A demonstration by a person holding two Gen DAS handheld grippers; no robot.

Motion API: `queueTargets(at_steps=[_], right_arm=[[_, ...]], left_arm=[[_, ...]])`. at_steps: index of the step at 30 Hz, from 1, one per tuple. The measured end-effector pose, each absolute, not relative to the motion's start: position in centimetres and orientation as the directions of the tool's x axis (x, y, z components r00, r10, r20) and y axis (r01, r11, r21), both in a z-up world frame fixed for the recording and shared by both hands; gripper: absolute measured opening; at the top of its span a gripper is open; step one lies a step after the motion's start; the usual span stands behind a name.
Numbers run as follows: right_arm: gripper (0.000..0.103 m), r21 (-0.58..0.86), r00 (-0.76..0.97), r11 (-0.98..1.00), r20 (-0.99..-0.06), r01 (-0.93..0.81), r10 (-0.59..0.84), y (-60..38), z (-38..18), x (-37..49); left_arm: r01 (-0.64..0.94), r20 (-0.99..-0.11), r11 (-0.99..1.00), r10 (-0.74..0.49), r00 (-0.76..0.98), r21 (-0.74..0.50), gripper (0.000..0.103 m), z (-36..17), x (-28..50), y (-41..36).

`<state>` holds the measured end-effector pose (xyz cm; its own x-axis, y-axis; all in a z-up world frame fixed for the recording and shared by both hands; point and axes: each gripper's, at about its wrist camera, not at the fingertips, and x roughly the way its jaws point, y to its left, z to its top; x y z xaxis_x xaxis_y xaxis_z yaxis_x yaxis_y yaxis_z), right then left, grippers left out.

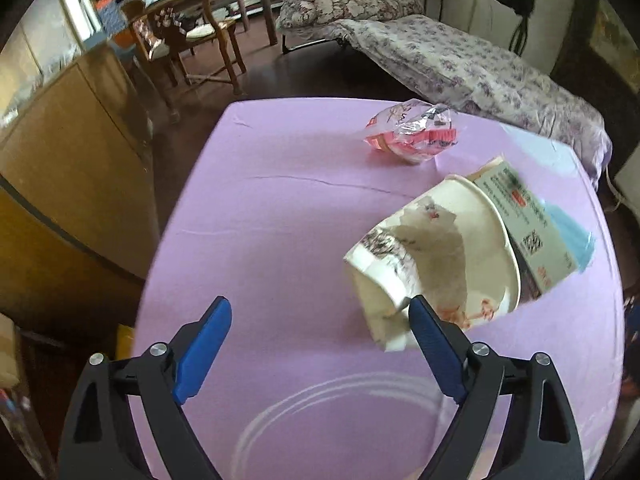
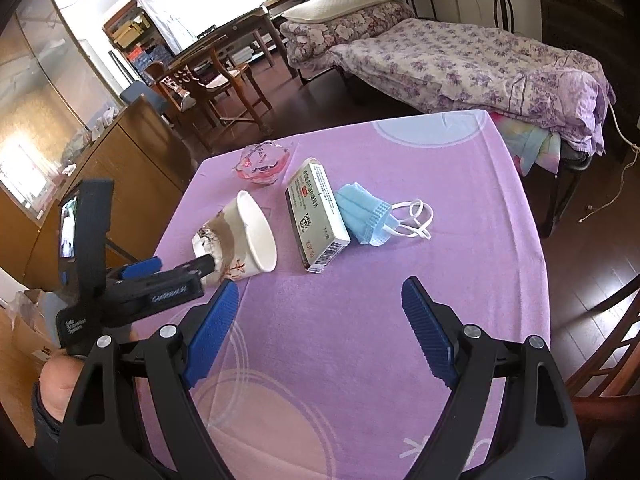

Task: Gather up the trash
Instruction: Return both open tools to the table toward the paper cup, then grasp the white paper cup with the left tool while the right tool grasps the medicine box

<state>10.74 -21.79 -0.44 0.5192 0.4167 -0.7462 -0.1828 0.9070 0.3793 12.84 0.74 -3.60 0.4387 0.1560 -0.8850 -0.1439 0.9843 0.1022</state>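
A crushed paper cup lies on its side on the purple tablecloth. My left gripper is open wide; its right fingertip touches the cup's base, and the cup lies outside the gap. Beyond the cup are a small medicine box, a blue face mask and a crumpled pink plastic wrapper. My right gripper hovers open over the near part of the cloth with nothing between its fingers.
A wooden cabinet stands close to the table's left edge, with a cardboard box below it. A bed lies behind the table, and wooden chairs stand at the far left. A hand holds the left gripper.
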Motion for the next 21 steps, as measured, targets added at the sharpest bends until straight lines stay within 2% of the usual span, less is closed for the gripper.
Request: queueTargets(at_steps=[3,6,11,16,21], right_arm=[[0.081,0.379,0.518,0.906,-0.745,-0.188,0.419,-21.7,-0.4,10.6],[0.081,0.385,0.522,0.905,-0.742,-0.182,0.420,-21.9,-0.4,10.7],[0.081,0.398,0.523,0.900,-0.736,-0.179,0.429,-21.9,-0.2,10.9],[0.081,0.398,0.512,0.900,-0.743,-0.178,0.430,-21.9,-0.6,11.1],[0.081,0.400,0.507,0.898,-0.745,-0.182,0.434,-21.9,-0.8,11.1]], left_arm=[[-0.113,-0.868,0.989,0.142,0.476,0.099,0.088,-1.9,11.9,0.9],[-0.111,-0.845,0.993,0.019,0.534,-0.047,0.092,-0.1,11.5,1.3],[-0.166,-0.838,0.969,-0.065,0.542,-0.182,0.096,-0.3,13.6,0.8],[-0.180,-0.878,0.981,0.022,0.478,-0.074,0.097,-2.5,16.3,-1.4],[-0.198,-0.882,0.977,0.020,0.472,-0.083,0.098,-3.4,16.9,-1.8]])
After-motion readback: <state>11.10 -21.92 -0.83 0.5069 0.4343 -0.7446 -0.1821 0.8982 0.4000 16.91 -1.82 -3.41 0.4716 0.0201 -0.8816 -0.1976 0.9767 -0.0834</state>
